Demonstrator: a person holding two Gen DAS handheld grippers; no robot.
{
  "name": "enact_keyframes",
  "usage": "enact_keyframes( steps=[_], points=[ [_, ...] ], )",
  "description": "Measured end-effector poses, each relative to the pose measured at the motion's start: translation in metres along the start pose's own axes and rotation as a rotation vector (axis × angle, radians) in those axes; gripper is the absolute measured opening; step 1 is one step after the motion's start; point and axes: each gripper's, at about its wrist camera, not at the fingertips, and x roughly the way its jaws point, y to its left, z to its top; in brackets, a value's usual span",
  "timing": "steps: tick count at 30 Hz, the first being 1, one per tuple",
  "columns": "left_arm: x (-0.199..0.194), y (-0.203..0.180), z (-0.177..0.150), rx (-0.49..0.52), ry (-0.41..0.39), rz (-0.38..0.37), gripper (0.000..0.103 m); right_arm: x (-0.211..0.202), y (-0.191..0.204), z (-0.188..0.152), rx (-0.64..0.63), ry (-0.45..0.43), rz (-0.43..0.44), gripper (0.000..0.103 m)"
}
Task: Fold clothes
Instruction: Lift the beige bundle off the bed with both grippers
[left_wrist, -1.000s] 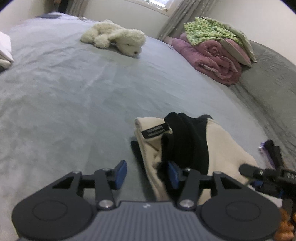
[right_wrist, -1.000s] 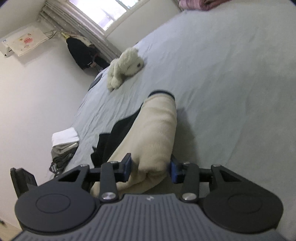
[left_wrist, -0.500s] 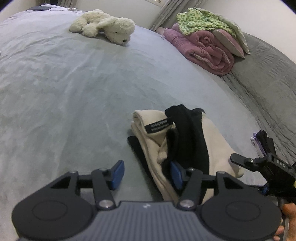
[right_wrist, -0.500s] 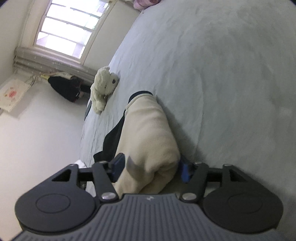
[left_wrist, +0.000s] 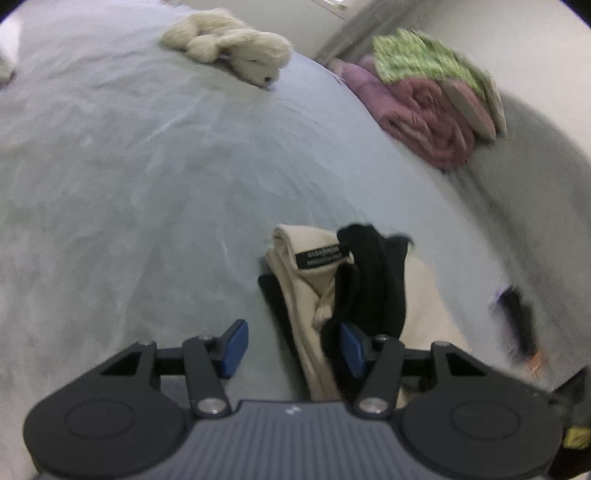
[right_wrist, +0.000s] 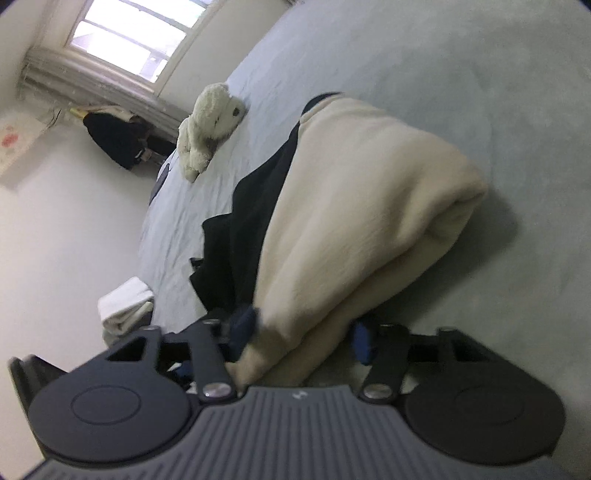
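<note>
A cream-and-black garment (left_wrist: 321, 291) lies folded into a thick bundle on the grey bed (left_wrist: 129, 177). No container shows in either view — the bundle sits directly on the cover. The left gripper (left_wrist: 291, 345) stands half spread at the bundle's near left edge; its right pad touches black fabric, its left pad hangs over bare cover, so nothing is pinched. The right gripper (right_wrist: 301, 332) straddles the cream end of the bundle, jaws closing on it — blur hides whether the pads press yet. A plush toy (left_wrist: 229, 48) and stacked bedding (left_wrist: 424, 96) lie well apart.
</note>
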Motion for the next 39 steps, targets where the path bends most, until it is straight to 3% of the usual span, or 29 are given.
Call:
enact_keyframes(
  steps=[2, 4, 11, 18, 29, 39],
  points=[
    [-0.002, 0.006, 0.000, -0.081, 0.008, -0.055, 0.056, -0.003, -0.002, 0.008, 0.064, -0.002, 0.004, 0.040],
    [-0.002, 0.012, -0.003, -0.166, 0.021, -0.110, 0.062, -0.008, -0.002, 0.016, 0.127, -0.003, 0.021, 0.038],
    [0.000, 0.025, -0.016, -0.473, 0.019, -0.274, 0.077, -0.009, 0.013, 0.038, 0.276, 0.015, 0.079, 0.037],
    [0.021, 0.025, -0.039, -0.662, -0.014, -0.374, 0.084, -0.008, 0.014, 0.046, 0.340, 0.025, 0.109, 0.037],
    [0.032, 0.018, -0.033, -0.639, -0.096, -0.369, 0.088, -0.008, 0.006, 0.037, 0.302, 0.046, 0.125, 0.037],
    [0.048, 0.013, -0.018, -0.498, -0.084, -0.360, 0.089, -0.009, -0.005, 0.031, 0.222, 0.077, 0.131, 0.037]
  ],
)
